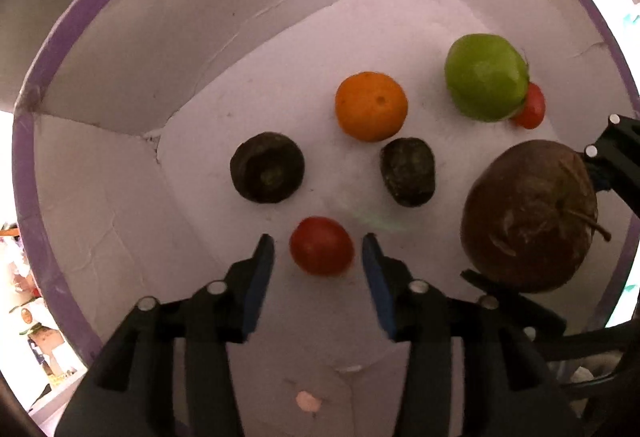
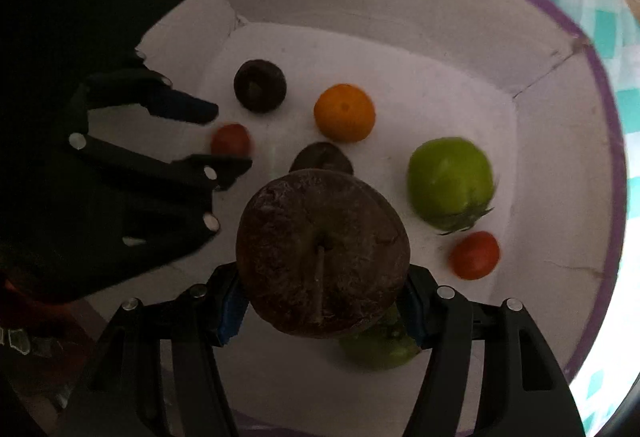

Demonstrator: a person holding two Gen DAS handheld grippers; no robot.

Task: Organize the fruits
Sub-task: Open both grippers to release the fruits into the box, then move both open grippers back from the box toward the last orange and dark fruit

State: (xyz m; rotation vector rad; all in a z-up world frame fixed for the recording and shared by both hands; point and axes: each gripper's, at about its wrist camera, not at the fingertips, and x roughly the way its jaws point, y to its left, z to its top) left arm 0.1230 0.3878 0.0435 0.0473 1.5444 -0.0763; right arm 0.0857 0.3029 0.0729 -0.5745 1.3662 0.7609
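Note:
A small red tomato lies on the floor of a white box with a purple rim. My left gripper points down over it, open, one blue pad on each side with a gap to the tomato. From the right wrist view the same left gripper straddles that tomato. My right gripper is shut on a brown, wrinkled apple with its stem towards the camera. This apple hangs at the right of the box, above the floor.
Loose in the box lie an orange, a green tomato, a second red tomato and two dark shrivelled fruits. Another green fruit shows under the held apple. A teal chequered cloth lies outside.

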